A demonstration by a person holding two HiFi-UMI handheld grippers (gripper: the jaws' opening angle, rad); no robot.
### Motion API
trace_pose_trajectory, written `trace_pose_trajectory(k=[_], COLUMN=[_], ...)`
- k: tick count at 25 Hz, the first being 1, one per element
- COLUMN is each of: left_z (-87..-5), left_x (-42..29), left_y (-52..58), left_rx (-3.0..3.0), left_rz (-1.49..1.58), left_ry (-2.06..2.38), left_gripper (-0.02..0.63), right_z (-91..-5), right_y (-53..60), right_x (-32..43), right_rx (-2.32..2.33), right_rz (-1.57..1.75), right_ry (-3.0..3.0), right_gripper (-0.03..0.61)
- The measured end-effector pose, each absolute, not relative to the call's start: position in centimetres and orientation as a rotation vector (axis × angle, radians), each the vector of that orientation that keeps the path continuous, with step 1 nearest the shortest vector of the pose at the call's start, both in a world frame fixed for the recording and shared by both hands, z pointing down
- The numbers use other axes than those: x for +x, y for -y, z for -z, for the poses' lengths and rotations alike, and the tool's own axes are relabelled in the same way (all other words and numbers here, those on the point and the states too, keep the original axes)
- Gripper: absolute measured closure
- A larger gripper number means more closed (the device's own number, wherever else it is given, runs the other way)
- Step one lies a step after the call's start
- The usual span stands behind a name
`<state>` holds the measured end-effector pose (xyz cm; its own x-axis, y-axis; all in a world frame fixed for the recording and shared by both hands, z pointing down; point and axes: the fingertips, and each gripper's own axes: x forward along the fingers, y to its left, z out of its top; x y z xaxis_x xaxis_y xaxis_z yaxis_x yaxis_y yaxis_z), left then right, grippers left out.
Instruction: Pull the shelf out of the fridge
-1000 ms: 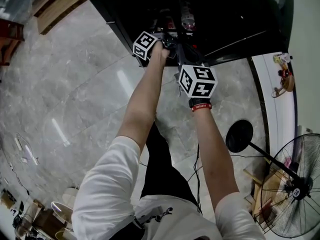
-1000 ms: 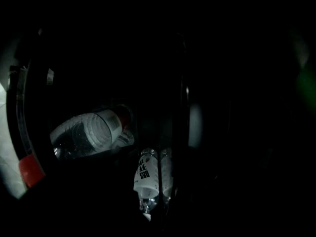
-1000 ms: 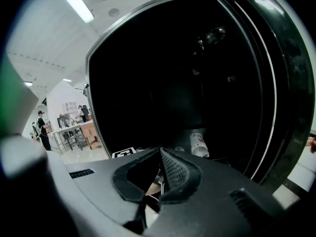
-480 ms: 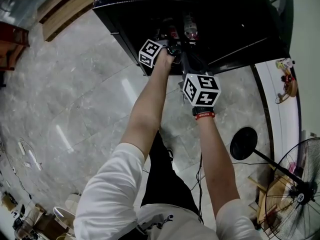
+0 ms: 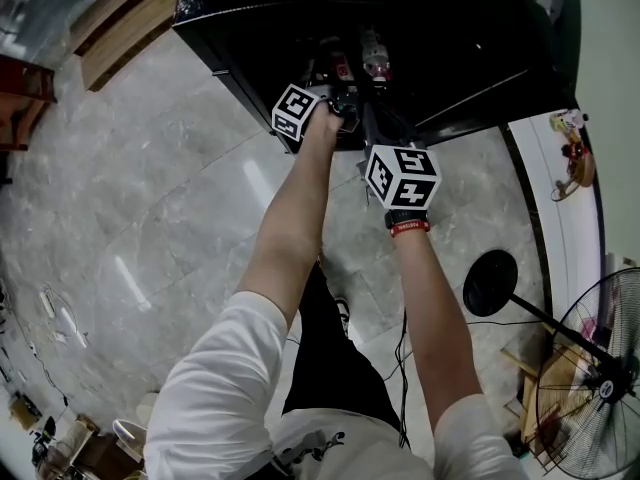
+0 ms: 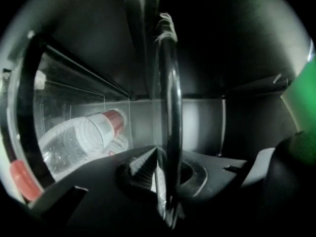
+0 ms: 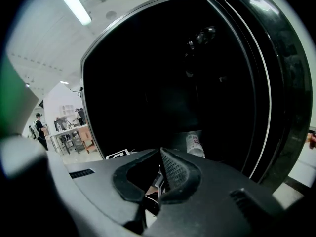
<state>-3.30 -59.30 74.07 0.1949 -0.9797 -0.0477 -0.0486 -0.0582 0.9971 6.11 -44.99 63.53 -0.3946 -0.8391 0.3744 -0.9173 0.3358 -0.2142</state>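
Note:
The black fridge (image 5: 450, 38) stands open before me. In the left gripper view the clear shelf (image 6: 168, 83) runs edge-on straight up from my left gripper (image 6: 159, 154), which is shut on its front edge. Beside it, a water bottle (image 6: 79, 142) with a red cap lies behind a clear bin wall. In the head view the left gripper (image 5: 340, 103) reaches into the fridge's opening. My right gripper (image 5: 368, 128) hangs just outside and lower; its jaws (image 7: 160, 152) look shut with nothing between them, and they face the dark interior, where a small bottle (image 7: 194, 144) shows.
The fridge's door frame (image 7: 281, 83) curves along the right gripper view's right side. A standing fan (image 5: 590, 388) and its round black base (image 5: 490, 281) are on the floor at my right. Wooden boards (image 5: 120, 8) lie at the far left. A person (image 7: 38, 127) stands by a table (image 7: 74, 135) in the distance.
Both grippers stay at the fridge's opening. The head view has shifted slightly, and nothing else visibly differs.

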Motion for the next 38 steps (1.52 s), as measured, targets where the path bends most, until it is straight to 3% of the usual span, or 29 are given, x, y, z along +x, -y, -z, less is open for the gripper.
trace_pose_trajectory(k=[38], left_z=[-74.1], left_x=[-2.8], left_y=[55.2], left_rx=[1.405], left_rz=[0.984], left_ry=[1.126], left_gripper=[0.581], right_z=[-61.5], right_y=[44.2], right_x=[9.4], right_rx=[1.668], right_rz=[-0.649], right_ry=[2.382], right_gripper=[0.565])
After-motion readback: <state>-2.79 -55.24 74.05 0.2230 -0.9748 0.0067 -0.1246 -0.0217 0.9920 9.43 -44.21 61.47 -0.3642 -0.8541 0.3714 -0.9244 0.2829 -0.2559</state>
